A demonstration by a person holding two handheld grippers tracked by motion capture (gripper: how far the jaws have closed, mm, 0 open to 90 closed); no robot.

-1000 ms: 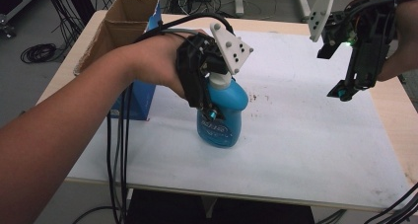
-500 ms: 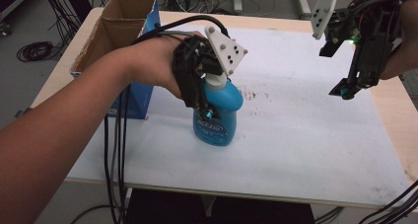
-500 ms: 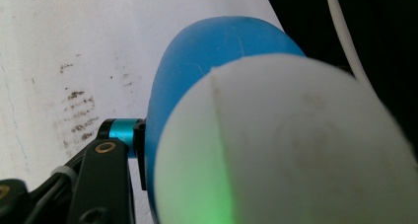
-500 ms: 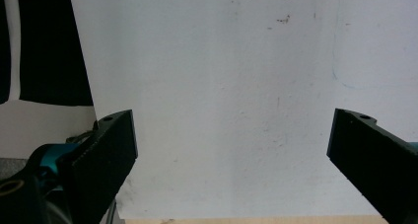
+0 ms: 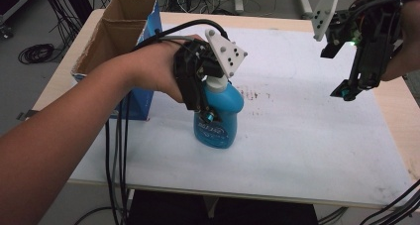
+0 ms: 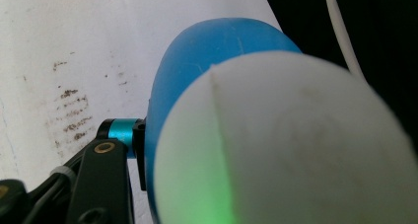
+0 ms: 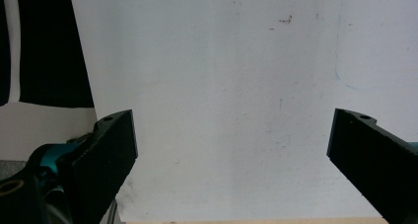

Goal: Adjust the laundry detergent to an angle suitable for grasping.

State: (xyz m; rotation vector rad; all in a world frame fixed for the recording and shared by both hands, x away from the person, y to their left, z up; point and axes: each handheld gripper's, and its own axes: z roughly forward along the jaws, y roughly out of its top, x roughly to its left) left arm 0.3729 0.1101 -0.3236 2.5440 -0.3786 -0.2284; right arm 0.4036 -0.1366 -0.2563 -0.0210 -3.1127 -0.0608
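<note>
A blue spray bottle (image 5: 221, 128) with a white top stands on the white table sheet (image 5: 307, 145), left of centre. My left gripper (image 5: 208, 113) reaches down over it and is shut on its upper part, just under the white head. In the left gripper view the blue bottle (image 6: 197, 71) and its white top (image 6: 296, 150) loom very close, pressed against one black finger (image 6: 106, 179). My right gripper (image 5: 346, 88) hangs in the air above the right side of the table. Its jaws stand wide apart over bare sheet (image 7: 231, 145), with nothing between them.
An open cardboard box (image 5: 119, 31) with a blue side stands at the table's back left, close behind my left hand. Brown stains (image 5: 252, 93) mark the sheet right of the bottle. Black cables (image 5: 116, 150) hang from the left gripper over the front edge.
The left gripper and the bottle have shifted slightly to the left. The right gripper has kept still.
</note>
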